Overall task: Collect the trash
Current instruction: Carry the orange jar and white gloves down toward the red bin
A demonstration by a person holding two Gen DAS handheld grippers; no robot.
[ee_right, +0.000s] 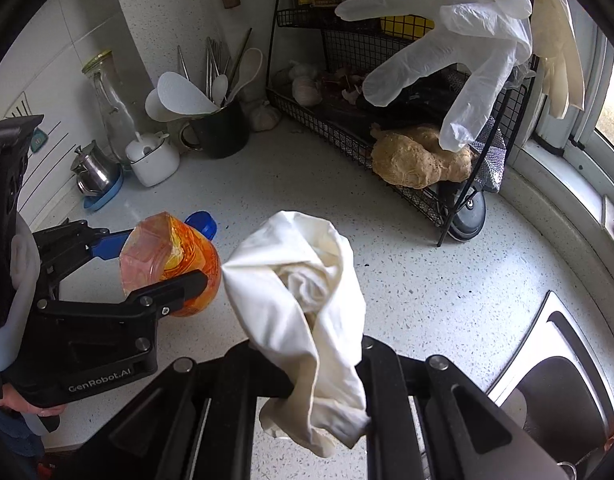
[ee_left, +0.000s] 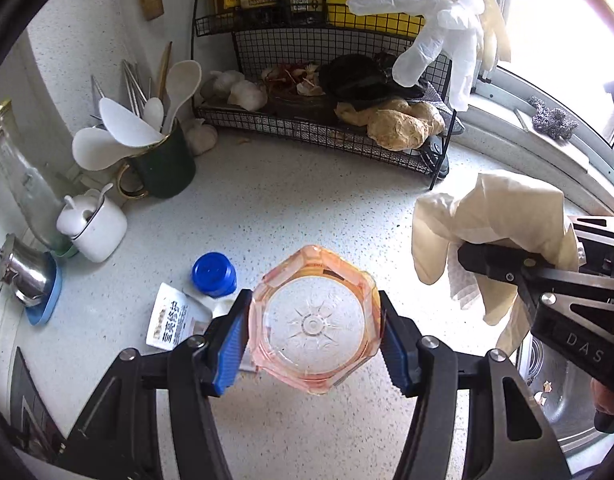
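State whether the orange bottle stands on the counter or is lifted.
Lifted: the orange bottle hangs clamped in the left gripper, clear of the counter.

Speckled counter [ee_left: 299, 208]: mug [ee_left: 163, 168], rack [ee_left: 323, 128], cap [ee_left: 214, 275].

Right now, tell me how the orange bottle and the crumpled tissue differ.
The orange bottle is rigid, faceted and see-through; the crumpled tissue is soft, opaque and cream-white. The bottle sits between the left gripper fingers, spread wide around it, while the right gripper fingers nearly meet on the tissue. Both are held above the counter.
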